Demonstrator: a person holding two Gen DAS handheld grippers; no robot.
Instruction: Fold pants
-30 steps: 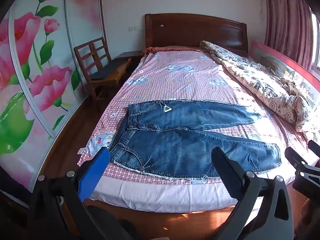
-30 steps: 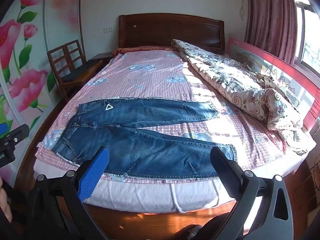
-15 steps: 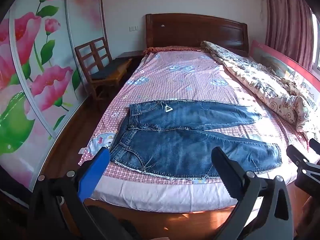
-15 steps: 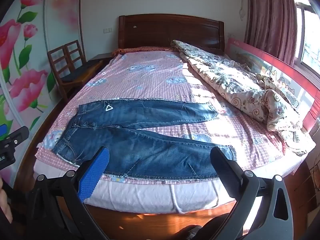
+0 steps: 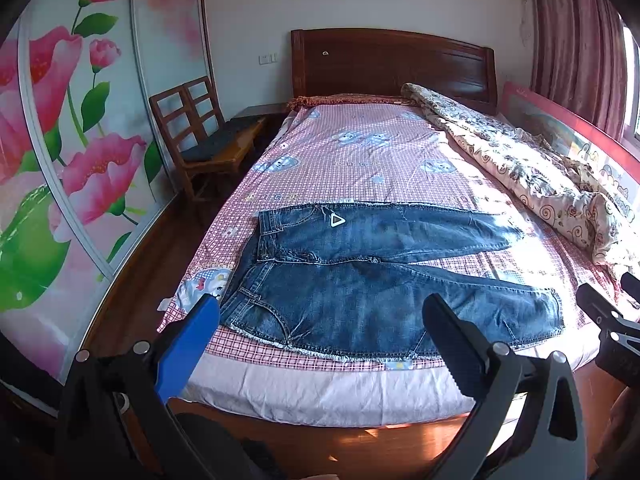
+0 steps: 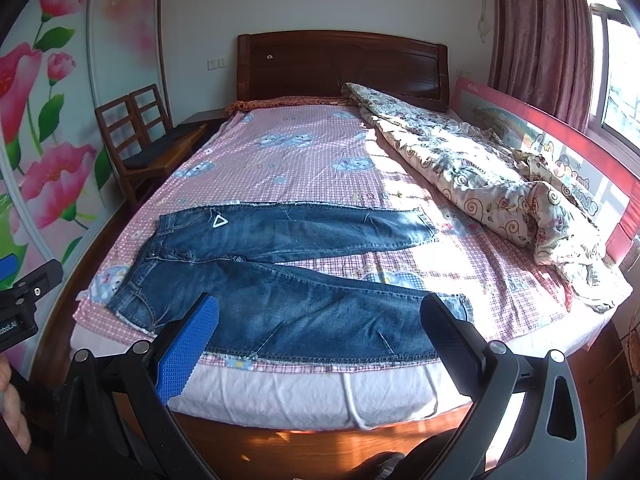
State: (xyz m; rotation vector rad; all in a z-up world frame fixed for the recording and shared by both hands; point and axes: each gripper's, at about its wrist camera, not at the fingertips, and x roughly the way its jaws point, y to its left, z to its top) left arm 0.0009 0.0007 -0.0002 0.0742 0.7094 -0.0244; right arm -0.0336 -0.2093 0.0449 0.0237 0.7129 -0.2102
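A pair of dark blue jeans [image 5: 384, 276] [image 6: 288, 280] lies spread flat across the near end of the bed, waist to the left, both legs stretched right. A white triangle mark sits near the waist on the far leg. My left gripper [image 5: 320, 328] is open and held off the bed's foot, nothing between its fingers. My right gripper [image 6: 320, 328] is open too, short of the near leg. The right gripper's body shows at the right edge of the left wrist view, and the left gripper's body at the left edge of the right wrist view.
The bed has a pink checked sheet [image 5: 352, 160] and a dark wooden headboard [image 6: 340, 64]. A rumpled floral quilt [image 6: 492, 184] runs along the right side by a red guard rail. A wooden chair [image 5: 200, 136] and a flowered wardrobe stand left.
Both views have shifted very slightly; the jeans lie as before and both grippers stay open.
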